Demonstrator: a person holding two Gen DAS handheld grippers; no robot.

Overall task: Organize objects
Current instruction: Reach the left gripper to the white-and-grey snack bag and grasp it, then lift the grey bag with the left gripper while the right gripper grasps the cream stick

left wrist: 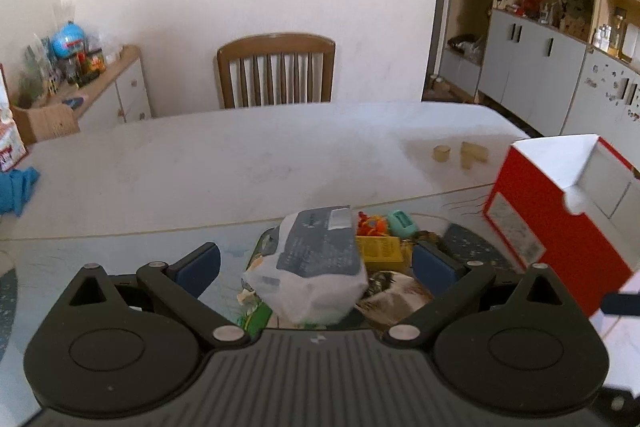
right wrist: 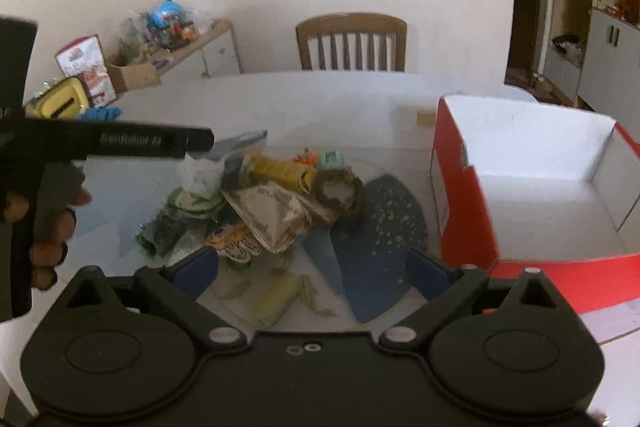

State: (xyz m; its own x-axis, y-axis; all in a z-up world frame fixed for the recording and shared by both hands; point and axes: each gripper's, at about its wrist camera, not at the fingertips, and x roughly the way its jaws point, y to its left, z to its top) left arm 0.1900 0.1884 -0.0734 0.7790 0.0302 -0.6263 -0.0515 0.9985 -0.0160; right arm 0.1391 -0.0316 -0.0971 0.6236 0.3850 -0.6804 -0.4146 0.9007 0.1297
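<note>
While both tools stand with jaws apart, the left tool (left wrist: 316,269) hovers over a white-and-grey plastic packet (left wrist: 316,267) atop the clutter pile on the worktop (left wrist: 224,155); the right tool (right wrist: 316,273) hangs beside the red-and-white cardboard box (right wrist: 520,187).

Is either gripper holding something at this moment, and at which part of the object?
Nothing is held. The left gripper is open above the white packet on the pile, its pads not touching. The right gripper is open and empty.

The red box (left wrist: 560,211) runs off the left wrist view's right edge; the shelf clutter (left wrist: 560,7) is blurred.
</note>
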